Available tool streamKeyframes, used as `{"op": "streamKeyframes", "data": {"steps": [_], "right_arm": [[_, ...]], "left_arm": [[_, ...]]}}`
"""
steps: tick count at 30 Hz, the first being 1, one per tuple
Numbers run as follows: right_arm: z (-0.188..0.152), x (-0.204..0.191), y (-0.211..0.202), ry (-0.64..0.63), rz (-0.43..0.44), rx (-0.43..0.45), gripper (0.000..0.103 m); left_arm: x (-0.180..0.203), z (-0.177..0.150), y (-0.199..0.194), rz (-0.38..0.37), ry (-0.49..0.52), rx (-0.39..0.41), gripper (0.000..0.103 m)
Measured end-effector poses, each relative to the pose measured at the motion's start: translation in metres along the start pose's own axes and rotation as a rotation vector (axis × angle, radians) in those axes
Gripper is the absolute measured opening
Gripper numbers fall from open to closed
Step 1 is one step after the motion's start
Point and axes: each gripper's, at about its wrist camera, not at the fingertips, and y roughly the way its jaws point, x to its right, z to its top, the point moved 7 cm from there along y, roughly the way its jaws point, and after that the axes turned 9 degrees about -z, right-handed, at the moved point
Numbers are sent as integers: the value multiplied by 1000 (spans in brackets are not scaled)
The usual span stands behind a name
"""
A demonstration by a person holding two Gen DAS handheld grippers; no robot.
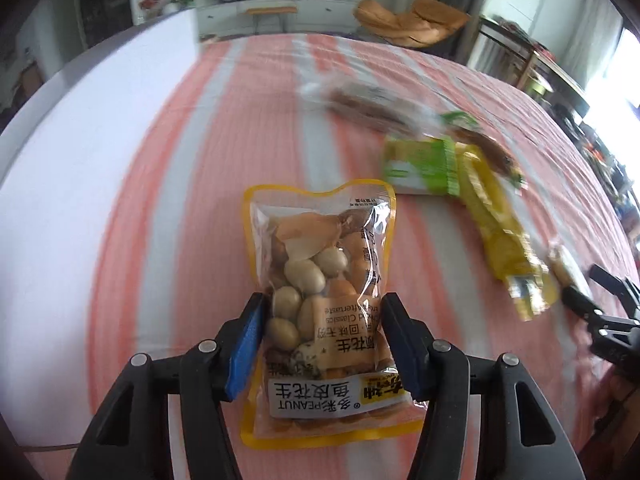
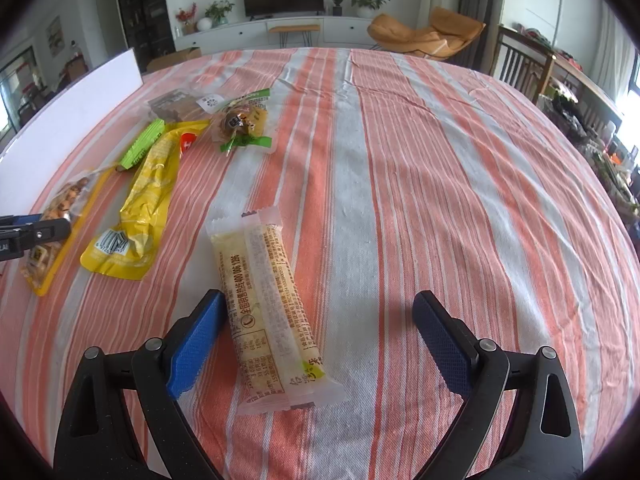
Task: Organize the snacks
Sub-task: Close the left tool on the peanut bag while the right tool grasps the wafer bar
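My left gripper [image 1: 322, 316] is shut on a clear, yellow-edged peanut snack bag [image 1: 320, 264], held over the striped tablecloth; the bag also shows at the left of the right wrist view [image 2: 60, 208]. My right gripper [image 2: 320, 312] is open, its jaws either side of a pale long snack bar [image 2: 272, 308] lying on the cloth. A yellow pouch [image 2: 148, 196], a green packet [image 2: 142, 144], a brown clear packet [image 2: 176, 104] and a green-tied snack [image 2: 240, 124] lie in a group to the far left.
A white board [image 2: 72, 120] stands along the table's left edge. The striped tablecloth [image 2: 440, 184] covers the table. A wooden chair [image 2: 520, 68] and an orange lounge chair [image 2: 424, 36] stand beyond the far right edge.
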Motion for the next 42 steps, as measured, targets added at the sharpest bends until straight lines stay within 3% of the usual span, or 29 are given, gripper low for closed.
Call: {"op": "streamKeyframes", "data": {"steps": [6,7,8,9,15,42], "right_arm": [[0,0,0,0,0,0,96],[0,0,0,1,-1,0,96],[0,0,0,1,-1,0,96],[0,0,0,1,-1,0,96],[0,0,0,1,-1,0,96],[0,2,0,5,-3,0,96]], "left_arm": [[-20,0,-3,-12,8,35,63],[-19,-2,-3,10,32,41,68],[-20,-3,-1,46,43,33,84],[-23,-4,0,66,43,27,93],[-30,-9,-1,93,64,76,102],[-30,-7,-1,90,66,83,103]]}}
